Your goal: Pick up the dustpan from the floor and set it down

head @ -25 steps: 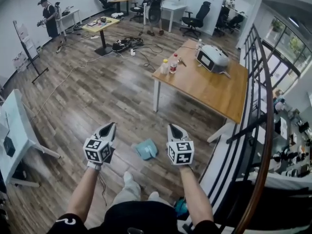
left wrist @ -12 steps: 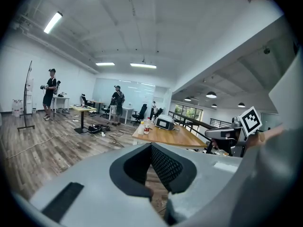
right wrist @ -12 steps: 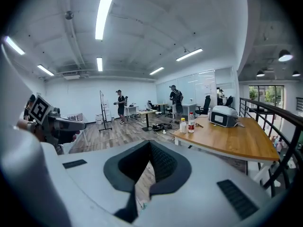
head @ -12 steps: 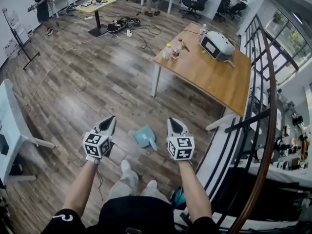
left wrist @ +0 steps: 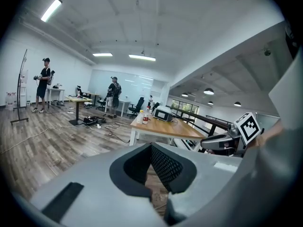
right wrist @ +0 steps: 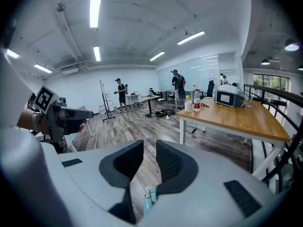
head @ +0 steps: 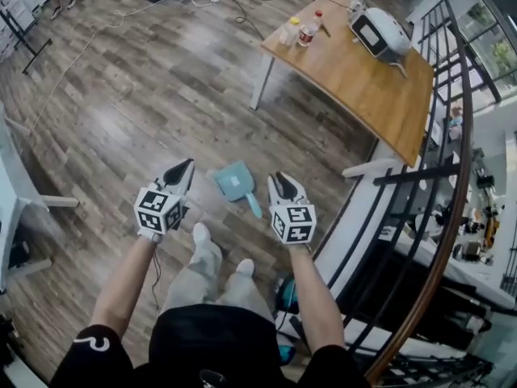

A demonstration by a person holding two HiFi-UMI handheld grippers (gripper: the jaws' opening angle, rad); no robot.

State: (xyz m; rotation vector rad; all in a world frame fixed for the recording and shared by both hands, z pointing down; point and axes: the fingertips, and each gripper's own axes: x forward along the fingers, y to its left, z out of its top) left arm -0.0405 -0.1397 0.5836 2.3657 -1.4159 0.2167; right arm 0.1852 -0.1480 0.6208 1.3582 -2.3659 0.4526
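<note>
The teal dustpan [head: 234, 182] lies flat on the wooden floor, its handle [head: 254, 207] pointing back toward me. My left gripper [head: 182, 170] hovers just left of the pan, its jaws shut with the tips touching [left wrist: 151, 146] and nothing in them. My right gripper [head: 282, 185] hovers just right of the handle. Its jaws [right wrist: 149, 148] have just been opening and stand a little apart with nothing pressed between the pads. In the right gripper view the teal handle end [right wrist: 148, 201] shows low in the gap, below the jaws.
A wooden table [head: 363, 83] at the upper right carries bottles [head: 304, 29] and a white device [head: 380, 31]. A dark railing [head: 440, 176] runs along the right. My shoes [head: 202, 239] stand just behind the dustpan. A white table's leg [head: 48, 202] sits at the left edge.
Both grippers have sunk toward the floor and now flank the dustpan more closely. The right jaws have gone from shut to slightly parted.
</note>
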